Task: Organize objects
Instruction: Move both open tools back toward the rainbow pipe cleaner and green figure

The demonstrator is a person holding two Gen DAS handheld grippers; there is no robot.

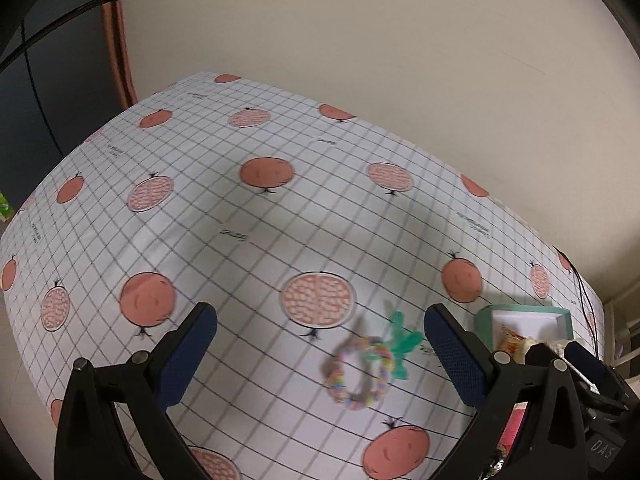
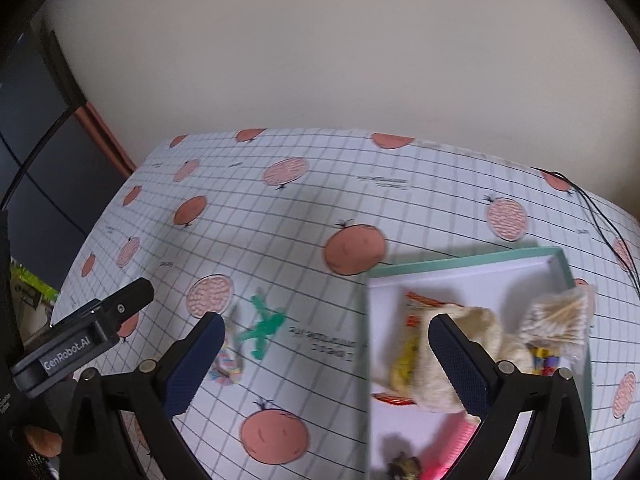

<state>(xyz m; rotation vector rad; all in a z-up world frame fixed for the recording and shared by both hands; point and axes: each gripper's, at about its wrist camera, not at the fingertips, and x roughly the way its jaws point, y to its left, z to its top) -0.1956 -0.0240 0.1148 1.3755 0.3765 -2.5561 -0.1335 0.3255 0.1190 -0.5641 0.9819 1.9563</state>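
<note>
Ahead of both grippers, left gripper (image 1: 320,344) and right gripper (image 2: 326,354), each spread wide and empty: grid-printed tablecloth (image 1: 248,216), backed by beige wall (image 1: 360,32); dark cabinet (image 1: 36,80) far left.

Plain cream wall (image 1: 360,40) behind — dark cabinet (image 1: 48,100) at left.

Table (image 1: 248,216) carried white grid-patterned cloth with pink fruit prints. Pastel braided ring (image 1: 358,372) lay lower centre of left view, green clip (image 1: 402,340) touching its upper right. Mint-rimmed white box (image 2: 460,276) sat lower right of right view. Black cable (image 2: 600,208) crossed right edge.
</note>
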